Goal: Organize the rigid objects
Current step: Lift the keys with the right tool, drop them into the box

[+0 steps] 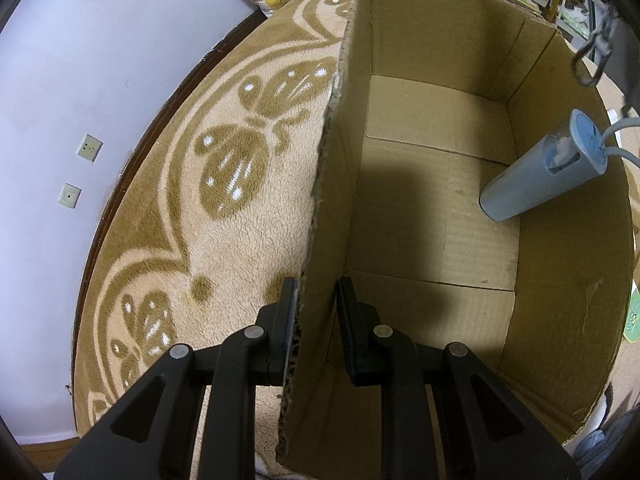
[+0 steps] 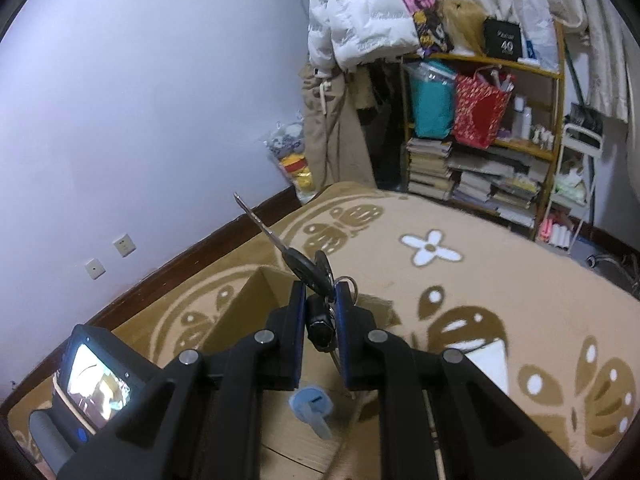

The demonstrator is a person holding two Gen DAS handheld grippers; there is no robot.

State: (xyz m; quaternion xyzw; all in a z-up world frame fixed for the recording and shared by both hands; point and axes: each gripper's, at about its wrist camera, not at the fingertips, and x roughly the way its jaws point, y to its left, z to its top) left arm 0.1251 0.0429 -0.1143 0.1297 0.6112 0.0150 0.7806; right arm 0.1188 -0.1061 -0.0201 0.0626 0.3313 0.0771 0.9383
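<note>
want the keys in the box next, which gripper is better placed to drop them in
Right. The right gripper is shut on the bunch of keys and hovers over the cardboard box. The left gripper straddles the box's side wall, apparently steadying it.

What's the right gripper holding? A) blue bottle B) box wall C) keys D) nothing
C: the right gripper is shut on the keys, one key blade sticking up past the fingertips; the left gripper has the box wall between its fingers.
</note>
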